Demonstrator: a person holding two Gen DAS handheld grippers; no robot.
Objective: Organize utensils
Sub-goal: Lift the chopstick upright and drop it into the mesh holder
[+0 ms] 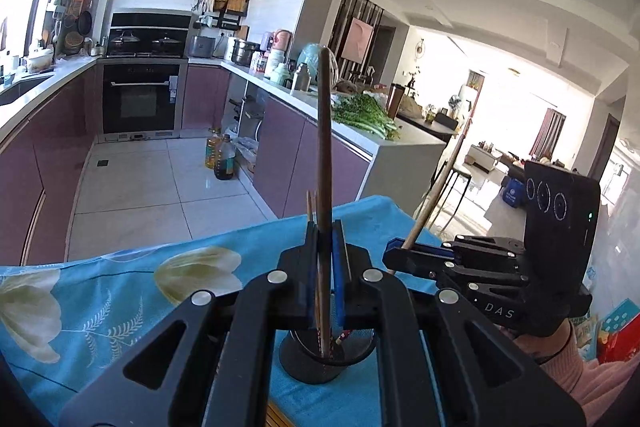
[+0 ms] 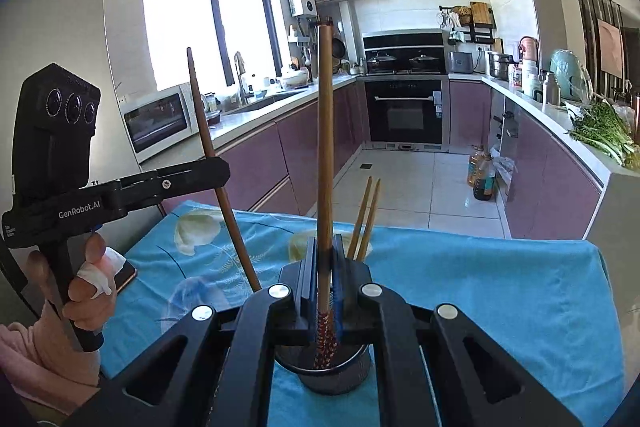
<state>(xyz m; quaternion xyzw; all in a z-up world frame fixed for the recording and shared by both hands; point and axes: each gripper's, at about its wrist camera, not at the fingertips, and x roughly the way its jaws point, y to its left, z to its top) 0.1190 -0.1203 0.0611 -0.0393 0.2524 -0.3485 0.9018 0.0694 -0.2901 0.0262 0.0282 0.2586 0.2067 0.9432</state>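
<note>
A dark round cup [image 1: 316, 363] stands on the blue flowered tablecloth [image 1: 120, 291]. My left gripper [image 1: 324, 227] is shut on a long brown chopstick [image 1: 325, 131] that stands upright, its lower end down in the cup's mouth. To its right, my right gripper [image 1: 396, 249] is shut on a second chopstick [image 1: 436, 187], tilted right. In the right wrist view my right gripper [image 2: 325, 247] pinches that chopstick [image 2: 326, 131] above its red patterned end, which reaches into the cup [image 2: 336, 375]. Two lighter chopsticks [image 2: 366, 215] lean in the cup. The left gripper [image 2: 218, 167] holds its chopstick [image 2: 208, 131] at the left.
A phone [image 2: 126, 275] lies on the cloth near the hand [image 2: 88, 287] that holds the left gripper. Beyond the table's far edge [image 2: 440, 231] is tiled floor with oil bottles [image 2: 482, 175]. Purple kitchen counters run along both sides, with greens [image 2: 604, 135] on the right one.
</note>
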